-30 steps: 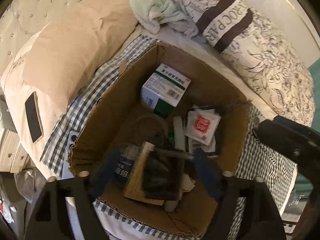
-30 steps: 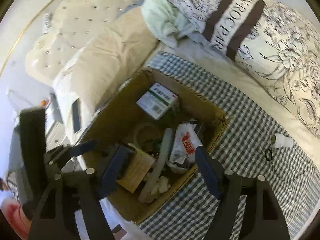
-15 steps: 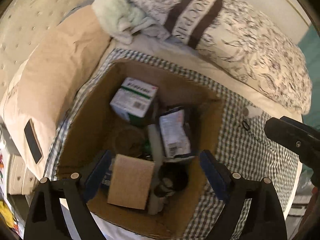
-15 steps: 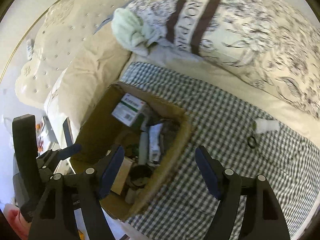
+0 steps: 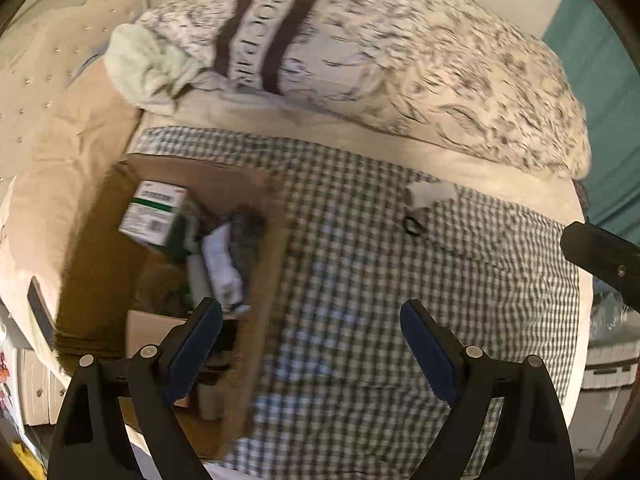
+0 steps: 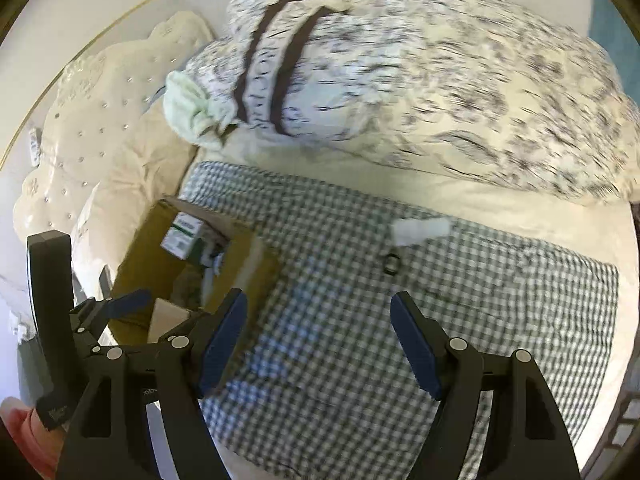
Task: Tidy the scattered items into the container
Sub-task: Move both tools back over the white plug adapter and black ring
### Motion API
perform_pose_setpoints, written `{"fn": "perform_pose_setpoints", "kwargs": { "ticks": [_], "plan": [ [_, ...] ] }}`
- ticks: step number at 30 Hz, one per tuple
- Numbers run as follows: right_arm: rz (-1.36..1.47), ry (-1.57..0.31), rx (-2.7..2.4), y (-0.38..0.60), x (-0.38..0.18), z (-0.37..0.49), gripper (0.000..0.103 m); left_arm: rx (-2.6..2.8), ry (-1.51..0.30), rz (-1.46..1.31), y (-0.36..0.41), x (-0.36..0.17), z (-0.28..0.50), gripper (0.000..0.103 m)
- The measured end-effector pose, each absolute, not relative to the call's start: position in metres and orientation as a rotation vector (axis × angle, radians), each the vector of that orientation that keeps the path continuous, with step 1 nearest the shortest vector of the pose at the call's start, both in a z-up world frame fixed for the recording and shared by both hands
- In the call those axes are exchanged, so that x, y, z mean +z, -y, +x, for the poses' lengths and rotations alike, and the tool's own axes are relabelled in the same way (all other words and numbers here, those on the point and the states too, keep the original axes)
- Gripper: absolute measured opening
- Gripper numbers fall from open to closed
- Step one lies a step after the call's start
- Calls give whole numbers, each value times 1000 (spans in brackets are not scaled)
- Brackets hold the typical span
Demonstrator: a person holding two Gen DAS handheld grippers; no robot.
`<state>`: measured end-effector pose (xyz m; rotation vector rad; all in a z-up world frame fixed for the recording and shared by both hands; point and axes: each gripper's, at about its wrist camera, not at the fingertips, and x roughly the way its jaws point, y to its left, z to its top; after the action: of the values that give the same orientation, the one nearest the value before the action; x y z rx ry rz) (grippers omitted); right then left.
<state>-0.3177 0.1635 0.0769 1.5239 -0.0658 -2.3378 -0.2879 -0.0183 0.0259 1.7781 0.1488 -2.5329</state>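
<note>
Gingham cloth point(image 5: 360, 280) covers the bed, with the cardboard box point(image 5: 256, 280) as landmark at its left end. Inside the box lie a green-and-white carton point(image 5: 154, 212) and other items. Well right of the box, a small white bottle point(image 5: 430, 193) and black ring point(image 5: 412, 225) lie on the cloth. Left tool point(image 5: 310, 344) and right tool point(image 6: 318, 340) are both spread, empty.

The cardboard box point(image 5: 256, 280) sits on the checked cloth point(image 5: 360, 280), bottle point(image 5: 430, 192) well right.

Open checked cloth point(image 5: 360, 280) stretches right of the cardboard box point(image 5: 260, 280), interrupted only by a white bottle point(image 5: 430, 194) and black ring point(image 5: 412, 225).
</note>
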Motion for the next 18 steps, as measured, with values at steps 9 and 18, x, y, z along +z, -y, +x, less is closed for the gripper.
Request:
{"fn": "perform_pose_setpoints", "kwargs": {
  "ticks": [9,18],
  "plan": [
    [1547,6,-2354,-242,56,-325,74,-2502,-182,1831,-43,-6,-303,93],
    [1558,-385,-2220,-259,-8,-386,64,-2397,-412,1778,-70,-85,-349,93]
  ]
}}
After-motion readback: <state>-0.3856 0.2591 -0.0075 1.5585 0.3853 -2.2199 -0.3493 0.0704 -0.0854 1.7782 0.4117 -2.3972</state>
